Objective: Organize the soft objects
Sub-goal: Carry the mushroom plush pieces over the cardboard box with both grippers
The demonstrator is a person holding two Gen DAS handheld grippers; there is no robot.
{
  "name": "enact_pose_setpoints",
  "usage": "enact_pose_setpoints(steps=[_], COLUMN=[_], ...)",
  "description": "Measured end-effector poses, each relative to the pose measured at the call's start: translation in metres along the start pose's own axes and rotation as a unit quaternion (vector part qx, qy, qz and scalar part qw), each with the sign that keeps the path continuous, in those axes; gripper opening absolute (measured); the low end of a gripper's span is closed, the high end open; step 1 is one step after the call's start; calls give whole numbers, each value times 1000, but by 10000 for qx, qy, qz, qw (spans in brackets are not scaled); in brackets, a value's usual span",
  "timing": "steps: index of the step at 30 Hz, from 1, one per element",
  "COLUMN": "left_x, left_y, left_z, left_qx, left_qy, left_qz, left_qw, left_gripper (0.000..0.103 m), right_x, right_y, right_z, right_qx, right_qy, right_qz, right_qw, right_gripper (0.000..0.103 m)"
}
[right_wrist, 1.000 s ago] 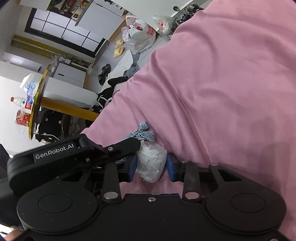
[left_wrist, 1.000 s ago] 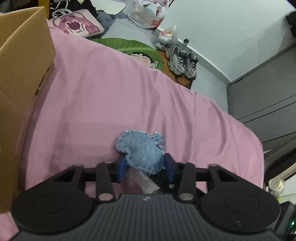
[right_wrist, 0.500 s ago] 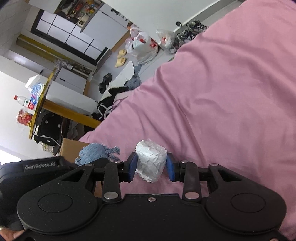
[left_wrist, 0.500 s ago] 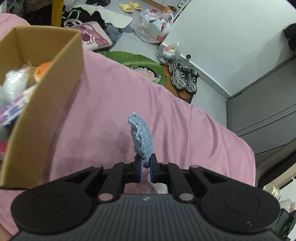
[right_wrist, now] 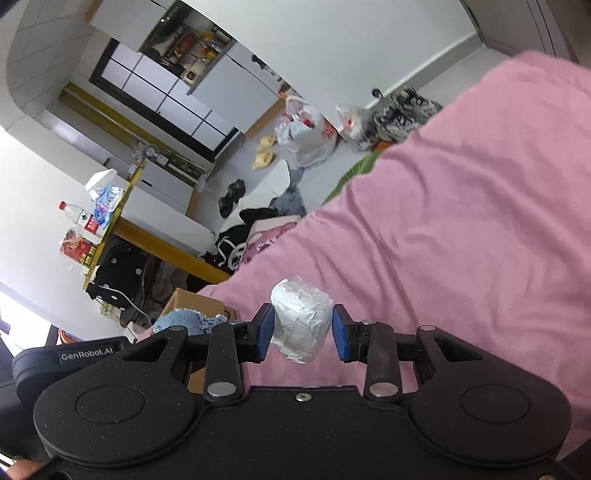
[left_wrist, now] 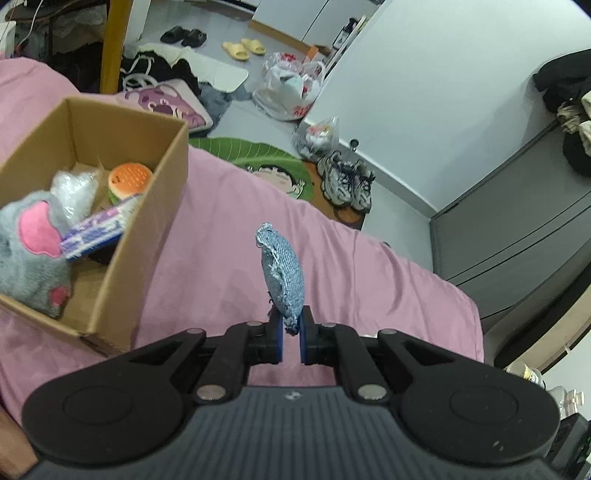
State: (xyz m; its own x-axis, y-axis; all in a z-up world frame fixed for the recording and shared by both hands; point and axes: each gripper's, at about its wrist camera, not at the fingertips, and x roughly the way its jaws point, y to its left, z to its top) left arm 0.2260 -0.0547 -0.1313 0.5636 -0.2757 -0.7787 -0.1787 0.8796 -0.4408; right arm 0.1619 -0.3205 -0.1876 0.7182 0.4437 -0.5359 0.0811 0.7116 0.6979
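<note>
Both grippers carry soft items toward the cardboard box [left_wrist: 155, 206].
The left gripper [left_wrist: 291, 338] clenches a denim pouch [left_wrist: 282, 273], the right gripper [right_wrist: 301, 334] a white crumpled wad [right_wrist: 300, 321]; next, likely a release over the box at left.

A pink bed sheet [left_wrist: 229, 229] covers the bed. On the grey floor behind it stand 2 grey sneakers [left_wrist: 345, 181], 2 yellow slippers [left_wrist: 243, 48], 2 black slippers [left_wrist: 183, 36] and a white plastic bag [left_wrist: 288, 92]. A green mat [left_wrist: 255, 157] lies beside the bed.
</note>
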Motion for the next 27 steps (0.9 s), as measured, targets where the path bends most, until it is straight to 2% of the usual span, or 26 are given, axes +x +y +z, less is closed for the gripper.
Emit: enact_pose_setpoints(steps=[12,18,27], left_x=[-43,-65,-87], left_y=[12,18,37], left_z=[-1,0,0], left_qx=[230,389,516], left_qy=[-381,-624,-716], left_qz=[-149,-83,169], left_qw=[9989,9973,9960], left_gripper=[7,7,7], right_x=[-26,-31,-38], right_y=[37,58,88], right_z=[-9,-14,-25], right_qx=[-450,-704,-1142], right_qy=[-378,-499,-669], right_qz=[174,175,74], right_qw=[9981,9961,9912], right_gripper=[34,34,34])
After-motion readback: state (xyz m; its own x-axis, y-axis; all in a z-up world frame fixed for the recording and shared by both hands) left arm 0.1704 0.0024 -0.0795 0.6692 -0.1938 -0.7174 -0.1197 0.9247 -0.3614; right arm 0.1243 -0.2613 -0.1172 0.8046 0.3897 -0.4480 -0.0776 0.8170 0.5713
